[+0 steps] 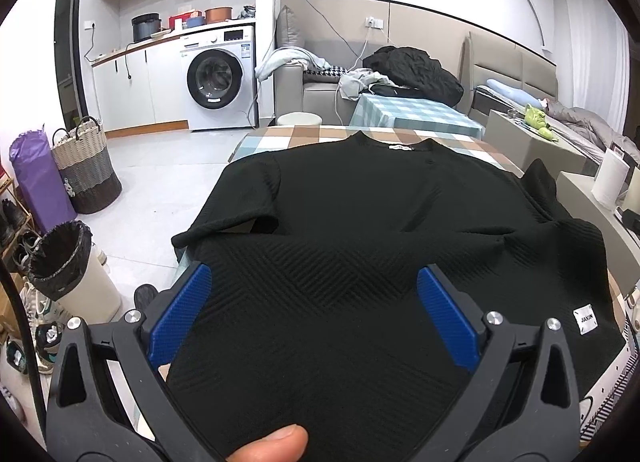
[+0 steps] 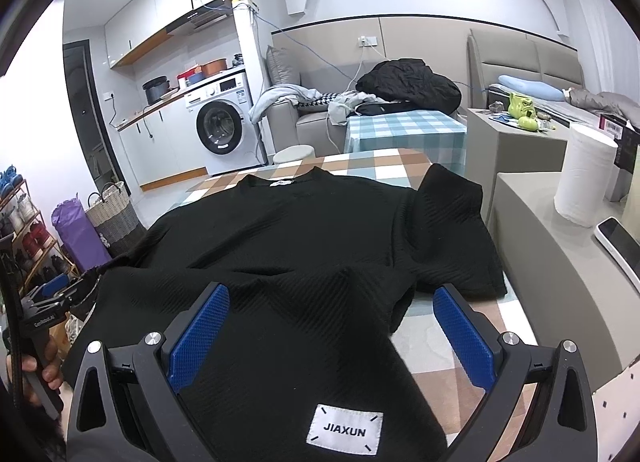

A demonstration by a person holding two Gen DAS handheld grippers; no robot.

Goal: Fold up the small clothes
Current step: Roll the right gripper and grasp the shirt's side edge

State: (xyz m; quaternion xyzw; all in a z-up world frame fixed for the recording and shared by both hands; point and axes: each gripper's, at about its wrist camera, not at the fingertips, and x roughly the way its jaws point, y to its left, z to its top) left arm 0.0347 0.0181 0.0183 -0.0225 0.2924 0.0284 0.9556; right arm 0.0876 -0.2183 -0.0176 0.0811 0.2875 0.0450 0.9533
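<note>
Left gripper (image 1: 314, 318): blue fingers (image 1: 180, 314) spread wide, the hem of the black T-shirt (image 1: 360, 213) lying between them; a thumb (image 1: 272, 444) shows at the lower edge. Right gripper (image 2: 332, 338): fingers (image 2: 198, 338) likewise wide, over the hem corner bearing the white JIAXUN label (image 2: 345, 429). The shirt lies collar away on a table (image 2: 460, 346) with a checked cloth, one sleeve spread rightward. Only the right view shows the paper roll (image 2: 584, 177) and the left gripper's handle in a hand (image 2: 40, 370) — only the left, the lined bin (image 1: 60, 258). Beyond: washing machine (image 1: 218, 77), sofa (image 1: 316, 97), basket (image 1: 86, 169).
</note>
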